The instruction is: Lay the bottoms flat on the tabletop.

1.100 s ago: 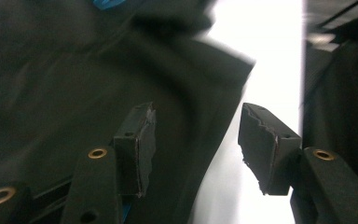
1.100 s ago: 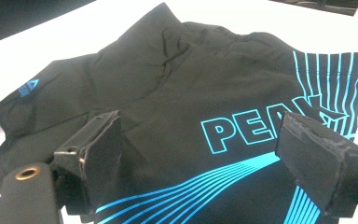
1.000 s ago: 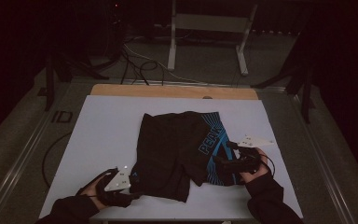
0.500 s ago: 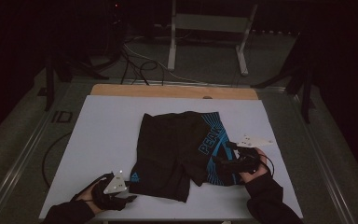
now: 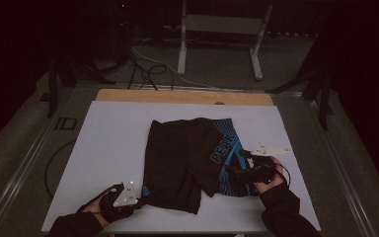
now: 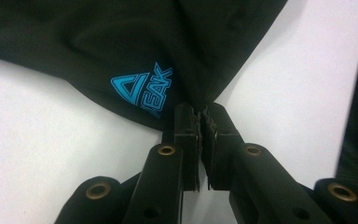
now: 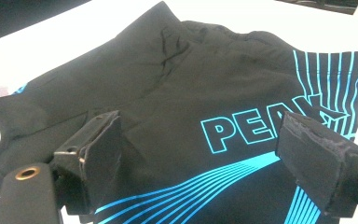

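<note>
— Where are the shorts [image 5: 190,160]?
— Flat at the table's [image 5: 103,143] centre. The left gripper [image 6: 199,122], at seven o'clock, has just clamped their corner.
— The right gripper [image 7: 198,154]?
— At four o'clock, jaws spread wide over the fabric.

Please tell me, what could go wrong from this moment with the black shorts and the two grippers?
1. The left gripper, whose jaws have just been closing, pinches only a thin corner of the black shorts with blue print; a pull might let the hem slip out.
2. The right gripper stands open over the printed leg, gripping nothing; lifting now would probably drag the shorts unevenly across the white table.
3. Closing the right gripper here might bunch the fabric.
</note>
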A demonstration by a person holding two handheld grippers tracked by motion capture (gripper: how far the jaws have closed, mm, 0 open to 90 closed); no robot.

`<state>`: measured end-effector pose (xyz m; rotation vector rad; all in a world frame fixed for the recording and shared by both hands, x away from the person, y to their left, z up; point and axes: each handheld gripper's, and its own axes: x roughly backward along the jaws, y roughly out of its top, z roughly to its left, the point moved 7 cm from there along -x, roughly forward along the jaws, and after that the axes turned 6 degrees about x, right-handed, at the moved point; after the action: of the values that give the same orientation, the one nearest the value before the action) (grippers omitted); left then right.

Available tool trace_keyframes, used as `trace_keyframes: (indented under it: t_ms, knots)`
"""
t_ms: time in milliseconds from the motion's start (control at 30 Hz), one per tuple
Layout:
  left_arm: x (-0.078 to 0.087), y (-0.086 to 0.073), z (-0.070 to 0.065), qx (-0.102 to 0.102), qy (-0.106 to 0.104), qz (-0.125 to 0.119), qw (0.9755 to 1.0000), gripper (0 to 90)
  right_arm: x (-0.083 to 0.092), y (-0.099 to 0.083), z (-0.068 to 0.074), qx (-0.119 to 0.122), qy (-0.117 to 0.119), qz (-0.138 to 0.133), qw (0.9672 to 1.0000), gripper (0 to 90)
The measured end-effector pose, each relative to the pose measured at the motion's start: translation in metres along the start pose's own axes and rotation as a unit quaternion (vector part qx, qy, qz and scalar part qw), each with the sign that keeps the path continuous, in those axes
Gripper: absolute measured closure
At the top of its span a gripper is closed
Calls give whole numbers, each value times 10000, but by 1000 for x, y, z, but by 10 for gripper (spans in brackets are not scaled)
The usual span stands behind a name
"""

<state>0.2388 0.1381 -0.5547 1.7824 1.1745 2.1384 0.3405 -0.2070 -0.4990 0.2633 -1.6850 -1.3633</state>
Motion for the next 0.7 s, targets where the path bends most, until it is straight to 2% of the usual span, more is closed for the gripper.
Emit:
trace_keyframes:
  t_ms: [100, 233, 333, 400, 433, 533, 600, 700]
  knots:
    - [3, 0, -5, -93, -10, 61, 9999, 855, 1, 0, -1, -10, -15, -5, 10000, 147]
    - [3, -5, -7, -104, -53, 166, 9998, 853, 1, 0, 0, -10, -3, 1, 10000, 147]
    - [0, -10, -6, 2, -142, 227, 9996, 849, 0, 0, 0, -18, 5, 1, 10000, 147]
    - [-2, -11, -5, 54, -254, 241, 9994, 815, 1, 0, 0, -6, -4, 8, 10000, 147]
    - [-2, -11, -4, 135, -310, 233, 9992, 773, 1, 0, 0, -3, -6, 5, 10000, 147]
    - [-2, -12, -6, 190, -522, 209, 9982, 547, 1, -1, -1, -11, -2, 10, 10000, 147]
    - [-3, -10, -8, 135, -472, 170, 9986, 417, 1, 0, 0, 2, -1, -4, 10000, 147]
    - [1, -3, -7, 276, -525, -77, 9982, 362, 1, 0, 0, 5, 6, -2, 10000, 147]
